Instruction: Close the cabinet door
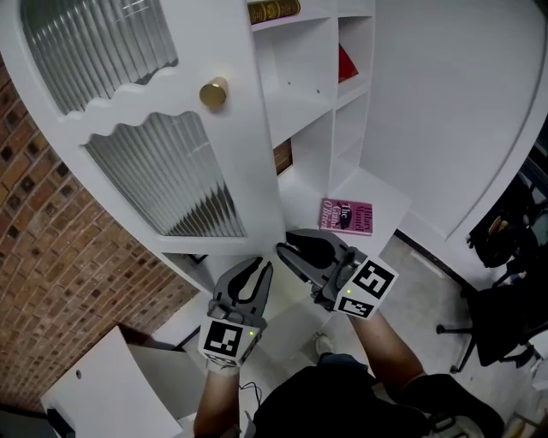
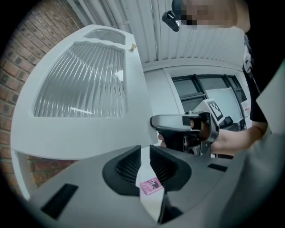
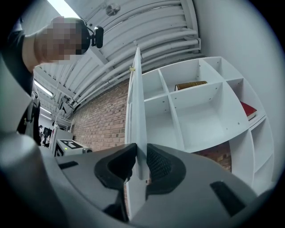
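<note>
- The white cabinet door with ribbed glass panes (image 1: 163, 171) runs off the head view's top and left edges, so its upper pane is cut short.
- The door's lower edge disappears between the jaws of the right tongs (image 3: 141, 156), which press on it from both sides.
- A brown book with gilt lettering (image 1: 274, 10) is clipped by the top edge, its title too small to read.
- A red book (image 1: 346, 63) sits mostly hidden behind a white shelf divider (image 1: 335, 60).
- A black office chair (image 1: 505, 325) is cut off at the right edge.

Open cabinet door (image 1: 154, 162) — right tool (image 1: 284, 249) at edge.
</note>
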A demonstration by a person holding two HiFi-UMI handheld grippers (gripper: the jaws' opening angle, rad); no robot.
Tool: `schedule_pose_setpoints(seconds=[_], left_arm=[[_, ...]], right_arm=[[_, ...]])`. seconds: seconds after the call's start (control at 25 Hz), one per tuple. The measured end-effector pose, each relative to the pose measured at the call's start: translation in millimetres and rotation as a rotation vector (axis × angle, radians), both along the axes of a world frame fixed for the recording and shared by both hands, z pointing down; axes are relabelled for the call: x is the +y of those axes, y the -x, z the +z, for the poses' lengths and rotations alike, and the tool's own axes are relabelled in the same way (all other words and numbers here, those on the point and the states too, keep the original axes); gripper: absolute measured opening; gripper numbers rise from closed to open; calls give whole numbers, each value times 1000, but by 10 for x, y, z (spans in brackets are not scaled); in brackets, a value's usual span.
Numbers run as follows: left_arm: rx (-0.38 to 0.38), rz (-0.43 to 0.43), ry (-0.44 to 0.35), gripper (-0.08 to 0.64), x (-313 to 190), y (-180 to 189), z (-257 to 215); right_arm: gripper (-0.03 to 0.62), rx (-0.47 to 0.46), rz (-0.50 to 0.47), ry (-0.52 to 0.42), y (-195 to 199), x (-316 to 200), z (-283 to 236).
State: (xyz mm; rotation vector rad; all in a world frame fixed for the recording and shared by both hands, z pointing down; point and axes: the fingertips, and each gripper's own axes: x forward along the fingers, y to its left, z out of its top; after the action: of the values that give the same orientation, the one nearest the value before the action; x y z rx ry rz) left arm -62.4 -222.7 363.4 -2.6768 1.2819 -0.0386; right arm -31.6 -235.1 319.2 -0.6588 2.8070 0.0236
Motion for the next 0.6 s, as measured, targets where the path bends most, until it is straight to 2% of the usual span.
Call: schedule_pose_setpoints(seconds=[0.2, 0.36, 0.6], left_arm=[[4, -41, -4, 66, -210, 42, -6], [-23, -95, -23, 66, -395, 129, -8], [-7, -126, -17, 64, -599, 134, -17]], right_arm=[[86, -5, -24, 4, -16, -227, -2], [87, -9, -49, 5, -11, -420, -12], [92, -7, -85, 9, 8, -683, -18]])
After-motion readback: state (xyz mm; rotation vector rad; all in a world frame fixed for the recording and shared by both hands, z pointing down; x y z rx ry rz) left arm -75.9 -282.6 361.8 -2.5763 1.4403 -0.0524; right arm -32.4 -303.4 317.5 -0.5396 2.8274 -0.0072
